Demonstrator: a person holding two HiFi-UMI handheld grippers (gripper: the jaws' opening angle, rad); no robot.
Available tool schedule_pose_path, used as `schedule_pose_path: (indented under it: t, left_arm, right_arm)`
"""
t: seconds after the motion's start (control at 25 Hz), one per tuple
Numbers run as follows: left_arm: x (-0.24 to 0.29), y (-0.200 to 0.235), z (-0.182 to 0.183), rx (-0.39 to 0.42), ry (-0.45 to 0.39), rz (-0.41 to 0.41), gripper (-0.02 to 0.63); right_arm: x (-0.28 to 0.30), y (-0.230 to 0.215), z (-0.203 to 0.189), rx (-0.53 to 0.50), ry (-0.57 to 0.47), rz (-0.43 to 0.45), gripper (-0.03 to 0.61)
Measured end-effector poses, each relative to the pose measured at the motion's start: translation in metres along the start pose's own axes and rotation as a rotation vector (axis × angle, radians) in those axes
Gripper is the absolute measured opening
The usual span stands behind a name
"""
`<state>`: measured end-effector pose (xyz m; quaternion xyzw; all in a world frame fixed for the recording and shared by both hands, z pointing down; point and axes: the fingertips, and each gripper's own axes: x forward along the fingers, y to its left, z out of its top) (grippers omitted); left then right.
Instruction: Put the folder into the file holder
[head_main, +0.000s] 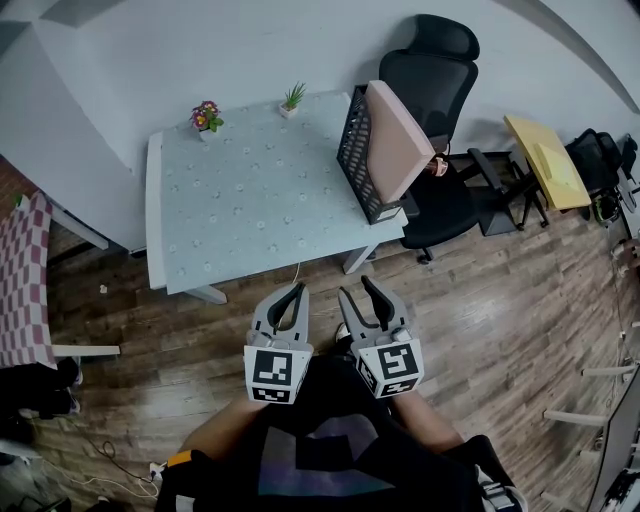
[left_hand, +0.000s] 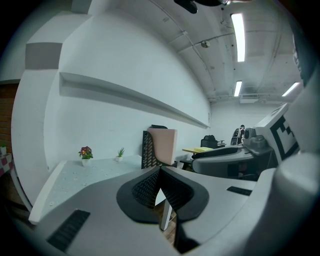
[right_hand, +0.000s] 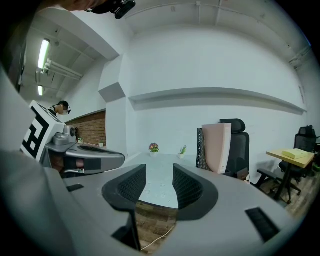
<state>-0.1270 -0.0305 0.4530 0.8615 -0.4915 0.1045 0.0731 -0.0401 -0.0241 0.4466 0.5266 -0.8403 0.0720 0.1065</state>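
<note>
A pink folder (head_main: 400, 135) stands upright inside a black mesh file holder (head_main: 358, 160) at the right end of the pale table (head_main: 250, 200). Both grippers hover over the wood floor in front of the table, close to the person's body and well short of the holder. My left gripper (head_main: 296, 289) is shut with its tips touching and nothing between them. My right gripper (head_main: 357, 289) stands open and empty. The left gripper view shows the meeting pads (left_hand: 160, 169), with the folder (left_hand: 164, 145) far ahead. The right gripper view shows a gap between the pads (right_hand: 159, 182), and the folder (right_hand: 217, 146) beyond.
A pot of flowers (head_main: 207, 116) and a small green plant (head_main: 291, 98) stand at the table's far edge. A black office chair (head_main: 435, 70) is behind the holder. A yellow side table (head_main: 545, 160) stands at the right, a checked cloth (head_main: 22, 280) at the left.
</note>
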Motion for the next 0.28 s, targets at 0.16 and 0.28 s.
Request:
schedule_pose_path:
  t: [0.16, 0.28]
  left_arm:
    - [-0.0027, 0.0020, 0.0003, -0.002, -0.003, 0.003, 0.006]
    - [-0.0048, 0.0050, -0.0002, -0.005, -0.004, 0.006, 0.006]
  right_arm:
    - [0.0007, 0.0016, 0.0027, -0.004, -0.006, -0.002, 0.179]
    - [0.0017, 0.0033, 0.0030, -0.004, -0.007, -0.006, 0.179]
